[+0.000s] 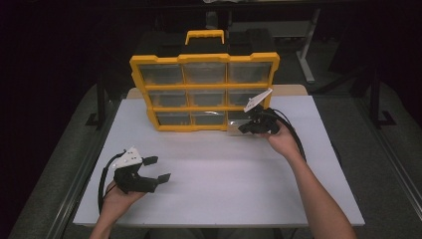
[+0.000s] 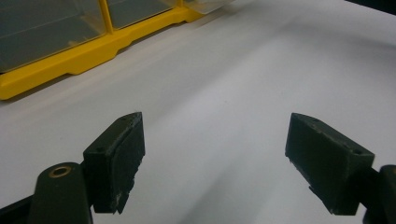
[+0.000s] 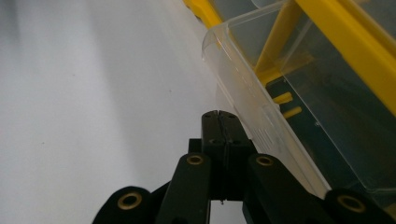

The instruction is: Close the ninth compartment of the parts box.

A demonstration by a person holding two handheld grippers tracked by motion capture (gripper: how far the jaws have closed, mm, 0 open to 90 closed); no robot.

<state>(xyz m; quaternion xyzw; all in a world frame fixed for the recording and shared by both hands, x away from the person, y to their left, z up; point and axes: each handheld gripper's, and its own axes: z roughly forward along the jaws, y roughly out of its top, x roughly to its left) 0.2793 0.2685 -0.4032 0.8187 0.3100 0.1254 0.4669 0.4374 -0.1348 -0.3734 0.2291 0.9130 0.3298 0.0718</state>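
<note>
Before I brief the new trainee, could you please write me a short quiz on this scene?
1. True or false: the left tongs are open above the white table.
2. Which clear drawer of the yellow organiser is pulled out? A) top left B) centre C) bottom right
3. In one word, are the right tongs open or shut?

Key: 1 true; 2 C; 3 shut.

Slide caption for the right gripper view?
Shut right tongs beside a clear drawer pulled partway from the yellow organizer.
</note>
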